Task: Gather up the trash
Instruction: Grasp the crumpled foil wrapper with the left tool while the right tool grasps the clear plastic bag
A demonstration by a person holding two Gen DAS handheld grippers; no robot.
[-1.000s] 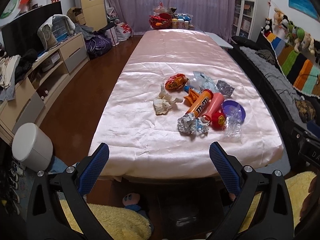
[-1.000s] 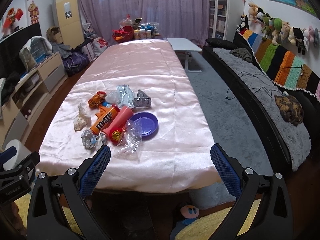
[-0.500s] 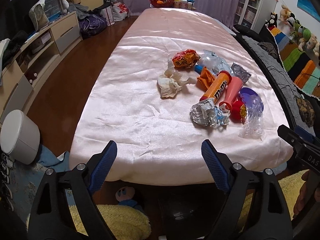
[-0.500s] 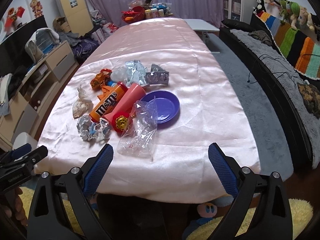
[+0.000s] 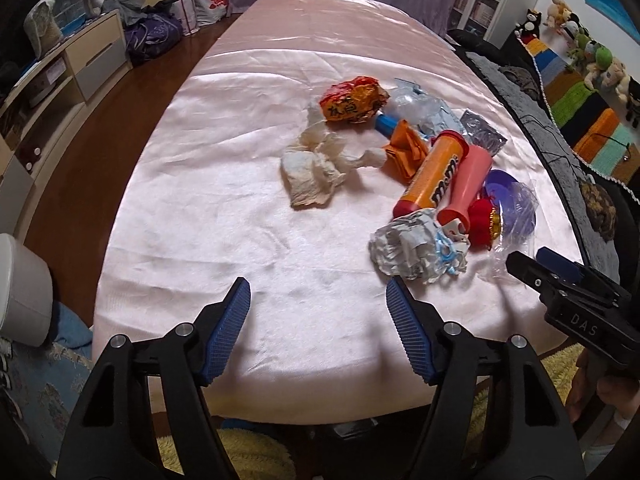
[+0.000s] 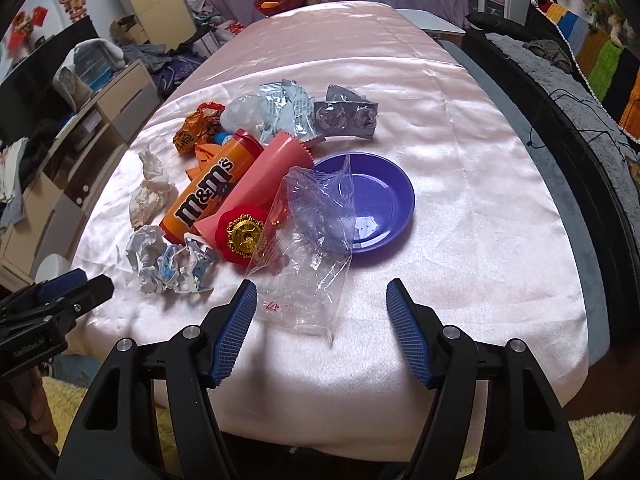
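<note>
**Left wrist: trash heaped on pink cloth, both claws empty**

Left wrist view: left gripper (image 5: 318,300) over bare cloth (image 5: 224,208) near the table's front edge, jaws apart and just been closing, nothing between the pads. Ahead and to the right, trash in a loose heap: crumpled tissue (image 5: 316,168), red-orange wrapper (image 5: 352,100), orange M&M's tube (image 5: 434,174) touching pink tube (image 5: 466,186), paper ball (image 5: 416,248) nearest the right pad, red rosette (image 5: 482,220), purple plate (image 5: 510,204) behind it. Right gripper's tip at the right edge of this view, above the clear bag.

Right wrist view: right gripper (image 6: 322,306) also parted, jaws just been closing, pads pressing on nothing. Clear bag (image 6: 308,248) reaching between the pads near the left one; contact cannot be told. Bag's far end draped over the plate's near-left rim. Silver packet (image 6: 346,114) and pale-blue wrapper (image 6: 288,110) beyond the plate, touching each other. White bin (image 5: 20,284) on the floor left of the table.
</note>
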